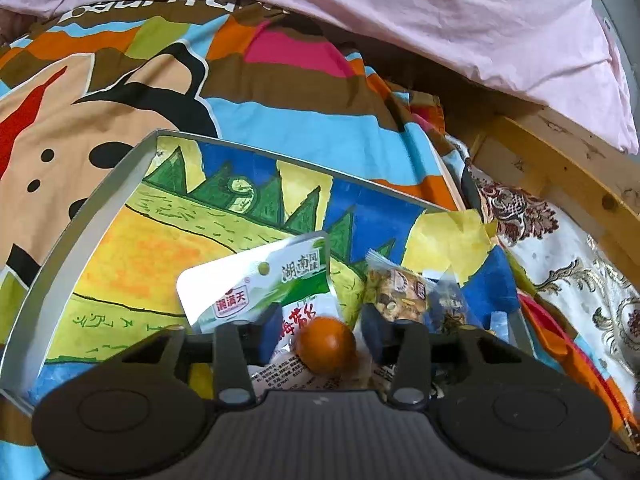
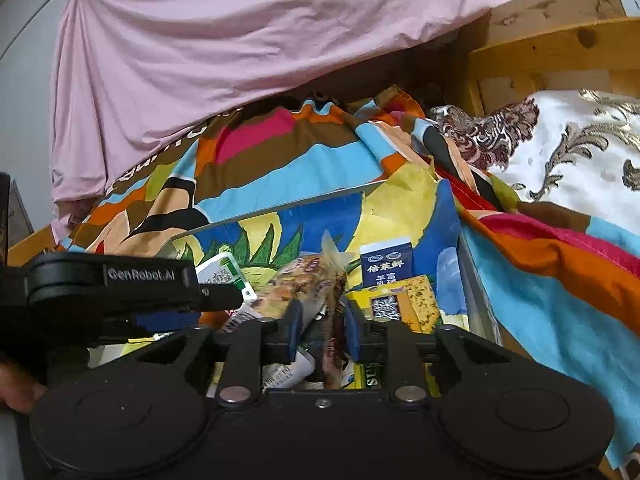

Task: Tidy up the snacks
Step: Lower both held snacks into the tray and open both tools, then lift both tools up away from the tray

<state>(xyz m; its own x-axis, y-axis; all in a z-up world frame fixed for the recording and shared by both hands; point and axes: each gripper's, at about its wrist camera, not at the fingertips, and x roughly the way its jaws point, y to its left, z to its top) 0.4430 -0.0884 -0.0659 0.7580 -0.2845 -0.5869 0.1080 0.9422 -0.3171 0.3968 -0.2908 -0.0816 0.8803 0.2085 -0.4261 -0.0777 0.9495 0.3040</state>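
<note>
A grey-rimmed tray (image 1: 86, 220) with a painted lining lies on the bedding and holds the snacks. My left gripper (image 1: 322, 328) is open low over its near end. A small orange fruit (image 1: 326, 344) sits between the fingers with a gap on each side, resting on a white-and-green packet (image 1: 256, 292). A clear bag of mixed nuts (image 1: 400, 292) lies to its right. In the right wrist view my right gripper (image 2: 323, 330) is open, with a thin reddish packet (image 2: 334, 350) standing loose between the pads. Beyond lie the nut bag (image 2: 308, 280), a blue carton (image 2: 386, 266) and a yellow box (image 2: 404, 304).
The left gripper (image 2: 220, 308) reaches in from the left, a hand (image 2: 16, 392) below it. A bright patterned sheet (image 1: 280, 100) surrounds the tray. A pink cloth (image 1: 440, 12) hangs behind. A wooden bed frame (image 1: 560, 168) and a white brocade cushion (image 2: 580, 148) are on the right.
</note>
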